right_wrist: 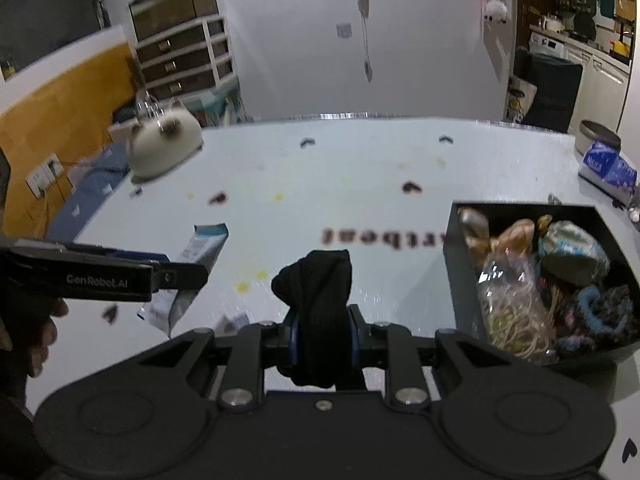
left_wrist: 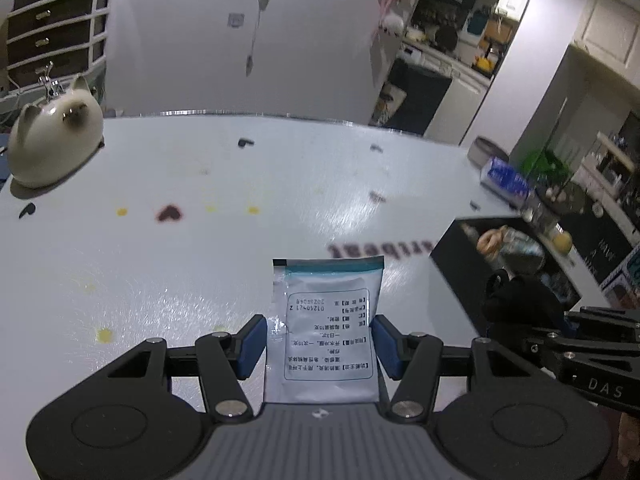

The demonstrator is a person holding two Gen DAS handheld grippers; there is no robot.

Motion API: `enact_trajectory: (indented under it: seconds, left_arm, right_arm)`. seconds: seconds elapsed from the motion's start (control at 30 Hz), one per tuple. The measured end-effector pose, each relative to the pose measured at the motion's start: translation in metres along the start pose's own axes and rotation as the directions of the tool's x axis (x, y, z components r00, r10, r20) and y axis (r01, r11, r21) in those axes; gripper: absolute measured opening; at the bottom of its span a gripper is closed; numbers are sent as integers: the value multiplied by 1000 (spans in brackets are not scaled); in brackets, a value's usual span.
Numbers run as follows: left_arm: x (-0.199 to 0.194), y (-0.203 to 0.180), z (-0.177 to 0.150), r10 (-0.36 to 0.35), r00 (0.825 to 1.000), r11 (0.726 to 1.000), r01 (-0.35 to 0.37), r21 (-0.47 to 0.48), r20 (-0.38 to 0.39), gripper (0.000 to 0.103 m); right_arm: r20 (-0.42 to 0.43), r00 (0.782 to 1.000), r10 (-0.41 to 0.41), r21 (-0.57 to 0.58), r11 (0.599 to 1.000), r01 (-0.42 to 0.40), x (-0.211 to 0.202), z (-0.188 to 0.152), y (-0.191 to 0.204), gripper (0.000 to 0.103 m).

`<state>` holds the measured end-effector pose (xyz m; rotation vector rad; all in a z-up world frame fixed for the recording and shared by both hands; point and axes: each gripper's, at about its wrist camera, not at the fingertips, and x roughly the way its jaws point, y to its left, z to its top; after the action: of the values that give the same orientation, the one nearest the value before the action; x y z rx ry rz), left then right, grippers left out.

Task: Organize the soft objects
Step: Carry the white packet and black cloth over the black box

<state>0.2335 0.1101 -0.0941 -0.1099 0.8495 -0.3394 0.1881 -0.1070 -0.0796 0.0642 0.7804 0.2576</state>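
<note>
The left gripper (left_wrist: 318, 346) pinched a white sachet (left_wrist: 326, 332) printed with Chinese text, held above the table (left_wrist: 200, 280). The right gripper (right_wrist: 322, 330), whose neighbour read "GenRobot.AI", clamped a black cloth (right_wrist: 318, 300) beside the black bin (right_wrist: 464, 264) of soft items.

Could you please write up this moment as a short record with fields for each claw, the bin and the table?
left claw: shut on white sachet with printed label
right claw: shut on black cloth, bunched
black bin: at the right, already holds bagged rubber bands, fabric bits
table: white, stained; cat-shaped ornament at far left
</note>
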Motion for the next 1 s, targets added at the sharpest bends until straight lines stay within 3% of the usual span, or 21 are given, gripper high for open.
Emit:
enact_trajectory:
  seconds: [0.33,0.67,0.87,1.0]
  left_arm:
    - [-9,-44,11,-21,997,999,24,-43,69,58]
    - [21,-108,20,-80,996,982,88,-168,50,58]
    - [45,-143,29,-130,990,953,138,-271,48,58]
    - [61,-160,32,-163,986,919,168,-358,44,58]
  right_arm:
    - [75,996,38,24,999,-40,-32,8,-39,24]
    - [62,996,62,82,994,-67,-46,16,-126,24]
    - [26,993,113,194,974,-116,-22,27,-188,24]
    - [-10,988,154,263,954,-146,3,31,-217,24]
